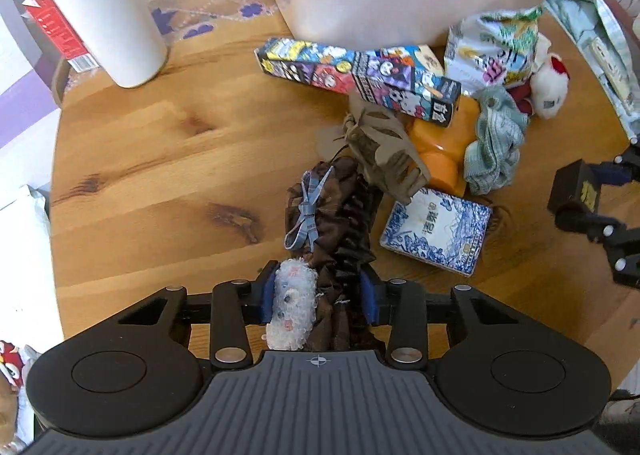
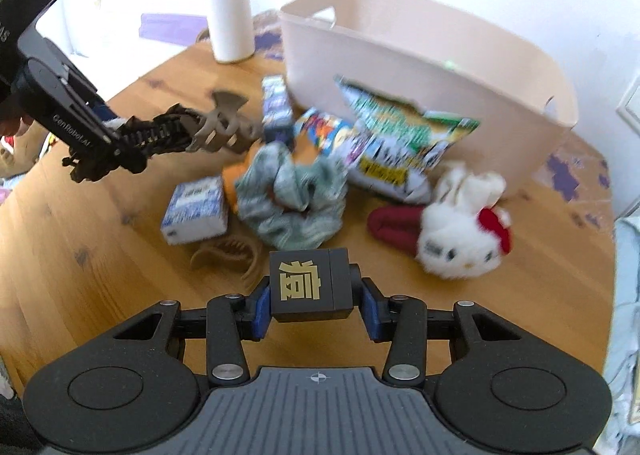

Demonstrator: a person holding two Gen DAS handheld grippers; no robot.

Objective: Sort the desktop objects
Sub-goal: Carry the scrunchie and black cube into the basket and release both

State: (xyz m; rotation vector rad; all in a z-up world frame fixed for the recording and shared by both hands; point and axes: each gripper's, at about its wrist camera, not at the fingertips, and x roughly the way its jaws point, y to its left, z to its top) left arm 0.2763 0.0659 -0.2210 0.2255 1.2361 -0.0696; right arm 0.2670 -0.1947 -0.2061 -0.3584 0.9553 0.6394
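Observation:
My left gripper (image 1: 319, 297) is shut on a dark brown scrunchie (image 1: 340, 231) with a blue bow and a white fuzzy charm; a taupe claw clip (image 1: 384, 147) hangs from its far end, lifted above the table. In the right wrist view the left gripper (image 2: 92, 147) holds the scrunchie (image 2: 160, 135) and clip (image 2: 224, 127) at the left. My right gripper (image 2: 316, 305) is shut on a small black box (image 2: 310, 285) with a gold character, also seen at the right edge of the left wrist view (image 1: 576, 191). A beige bin (image 2: 420, 67) stands behind the pile.
On the round wooden table (image 1: 160, 175) lie a cartoon-print box (image 1: 356, 75), a blue-white card box (image 2: 196, 211), a green scrunchie (image 2: 288, 195), a snack bag (image 2: 396, 139), a white bunny plush (image 2: 460, 231), another claw clip (image 2: 228, 255) and an orange item (image 1: 444, 143). A white bottle (image 1: 108, 11) stands far left.

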